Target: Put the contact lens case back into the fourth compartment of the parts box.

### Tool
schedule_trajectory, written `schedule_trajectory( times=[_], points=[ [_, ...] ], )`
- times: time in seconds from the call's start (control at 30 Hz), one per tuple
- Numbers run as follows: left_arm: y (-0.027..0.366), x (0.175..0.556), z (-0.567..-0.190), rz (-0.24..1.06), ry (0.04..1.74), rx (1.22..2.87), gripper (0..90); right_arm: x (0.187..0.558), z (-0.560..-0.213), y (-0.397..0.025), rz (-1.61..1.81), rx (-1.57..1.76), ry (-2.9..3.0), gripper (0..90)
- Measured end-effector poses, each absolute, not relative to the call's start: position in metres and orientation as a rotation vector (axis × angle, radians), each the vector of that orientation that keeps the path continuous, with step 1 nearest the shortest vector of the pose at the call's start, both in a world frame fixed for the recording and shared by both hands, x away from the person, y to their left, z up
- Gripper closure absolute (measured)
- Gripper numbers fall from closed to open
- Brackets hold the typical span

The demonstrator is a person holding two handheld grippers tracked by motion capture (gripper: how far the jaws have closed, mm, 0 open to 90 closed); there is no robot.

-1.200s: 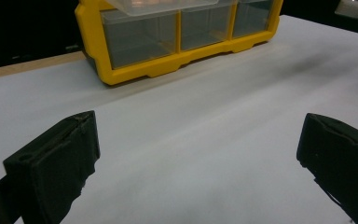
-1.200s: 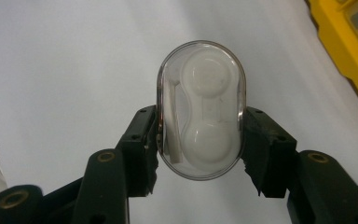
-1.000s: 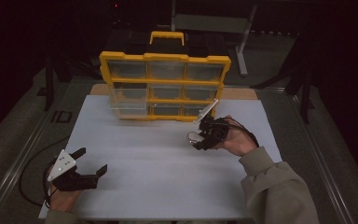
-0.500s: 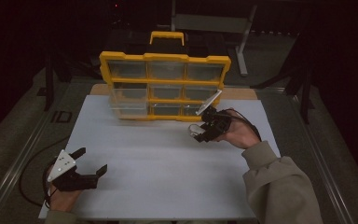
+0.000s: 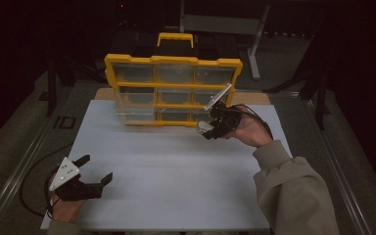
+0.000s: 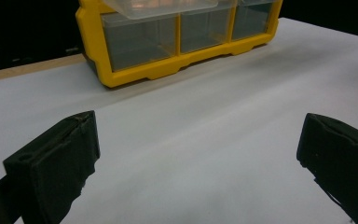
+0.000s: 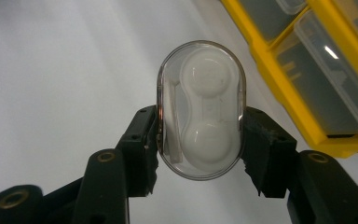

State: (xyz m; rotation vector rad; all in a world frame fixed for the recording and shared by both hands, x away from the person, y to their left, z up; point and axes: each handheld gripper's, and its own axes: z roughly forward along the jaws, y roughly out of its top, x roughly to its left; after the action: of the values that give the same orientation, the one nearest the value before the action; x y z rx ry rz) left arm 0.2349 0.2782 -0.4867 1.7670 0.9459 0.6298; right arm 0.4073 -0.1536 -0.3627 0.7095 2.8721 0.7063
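The right tool [image 7: 200, 140] pinches a clear oval case [image 7: 200, 109] with a white insert, lifted just beside the yellow drawer organizer [image 5: 172, 61], so stowing it remains, while the left tool [image 5: 94, 170] rests spread on the counter [image 5: 176, 166].

A small oval clear-plastic case [image 7: 200, 109] with a white two-lobed insert moulded inside is pinched across its lower half between the two black jaws of the right gripper [image 7: 200, 154]. It stands upright on its long axis in the right gripper view, its rounded top free above the jaws. In the high view the case [image 5: 205, 127] hangs over the white worktop [image 5: 176, 181], near its far right part.
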Motion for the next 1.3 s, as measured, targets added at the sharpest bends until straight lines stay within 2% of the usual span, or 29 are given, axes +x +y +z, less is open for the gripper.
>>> schedule_trajectory(
  times=[1.3],
  points=[
    [0.278, 0.236, -0.488, 0.621, 0.953, 1.768, 0.0, 0.434, -0.311, -0.125, 0.735, 0.634, 2.815, 48.4]
  ],
)
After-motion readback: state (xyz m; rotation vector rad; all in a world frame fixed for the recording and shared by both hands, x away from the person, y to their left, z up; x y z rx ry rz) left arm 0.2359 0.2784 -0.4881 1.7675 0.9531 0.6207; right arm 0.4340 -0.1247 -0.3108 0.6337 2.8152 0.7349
